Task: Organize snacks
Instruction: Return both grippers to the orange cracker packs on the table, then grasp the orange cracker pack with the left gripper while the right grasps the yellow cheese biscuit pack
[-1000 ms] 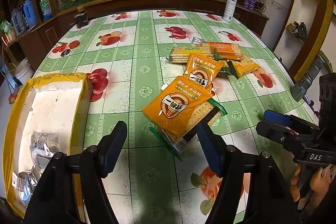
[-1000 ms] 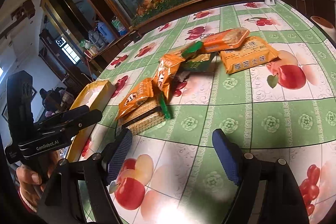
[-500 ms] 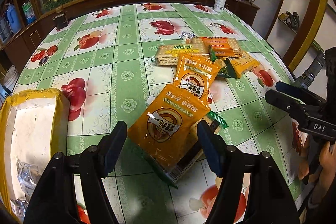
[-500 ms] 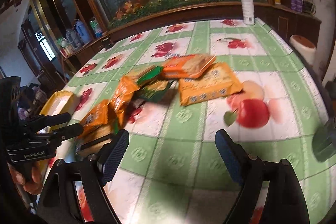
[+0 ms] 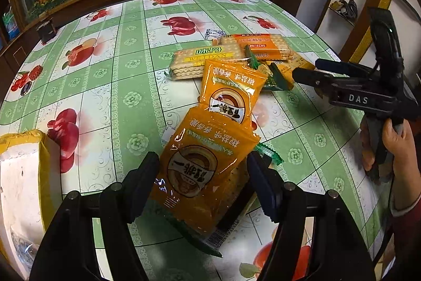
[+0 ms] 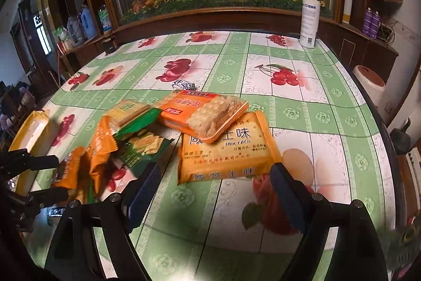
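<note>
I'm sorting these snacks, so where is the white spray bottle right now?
The white spray bottle stands upright at the table's far right edge in the right wrist view, before the wooden ledge, well beyond the snack pile.

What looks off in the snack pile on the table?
Nothing is spilled or torn. The packets lie in a loose overlapping heap: the near orange packet rests askew on a cracker pack, and the tray pack tilts across the yellow biscuit bag.
</note>
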`<state>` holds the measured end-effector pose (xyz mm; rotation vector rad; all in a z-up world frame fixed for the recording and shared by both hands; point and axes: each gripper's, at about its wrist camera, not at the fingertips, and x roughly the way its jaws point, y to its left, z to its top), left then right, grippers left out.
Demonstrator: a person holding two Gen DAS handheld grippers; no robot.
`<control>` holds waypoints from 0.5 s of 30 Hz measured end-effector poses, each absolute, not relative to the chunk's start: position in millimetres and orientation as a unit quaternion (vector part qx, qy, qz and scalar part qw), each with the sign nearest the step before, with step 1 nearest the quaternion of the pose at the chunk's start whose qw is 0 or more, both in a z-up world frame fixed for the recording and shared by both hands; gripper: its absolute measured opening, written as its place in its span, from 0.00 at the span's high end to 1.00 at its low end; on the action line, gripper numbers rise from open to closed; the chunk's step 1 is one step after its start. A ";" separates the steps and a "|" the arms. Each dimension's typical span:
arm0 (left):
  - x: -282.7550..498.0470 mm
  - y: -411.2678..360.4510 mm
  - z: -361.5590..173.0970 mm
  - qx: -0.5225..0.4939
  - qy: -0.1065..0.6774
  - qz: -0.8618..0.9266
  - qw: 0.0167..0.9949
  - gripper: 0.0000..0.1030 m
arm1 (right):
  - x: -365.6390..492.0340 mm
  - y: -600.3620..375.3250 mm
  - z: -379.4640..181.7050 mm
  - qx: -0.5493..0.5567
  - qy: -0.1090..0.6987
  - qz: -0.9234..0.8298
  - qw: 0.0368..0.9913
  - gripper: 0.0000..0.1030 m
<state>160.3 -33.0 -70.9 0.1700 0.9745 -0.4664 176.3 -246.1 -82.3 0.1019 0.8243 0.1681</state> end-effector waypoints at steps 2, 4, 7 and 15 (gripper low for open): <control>162.5 -33.7 -73.2 0.085 0.465 -0.224 0.852 0.34 | 185.4 -244.1 -86.3 0.038 0.406 0.080 0.910 0.15; 165.8 -32.4 -74.9 0.083 0.468 -0.226 0.850 0.34 | 192.6 -242.4 -90.1 0.027 0.410 0.077 0.908 0.15; 171.1 -29.3 -77.5 0.075 0.471 -0.228 0.849 0.33 | 204.0 -242.4 -94.9 0.022 0.418 0.073 0.905 0.14; 178.5 -23.1 -82.2 0.038 0.478 -0.236 0.845 0.29 | 218.7 -245.7 -99.3 0.031 0.435 0.086 0.896 0.14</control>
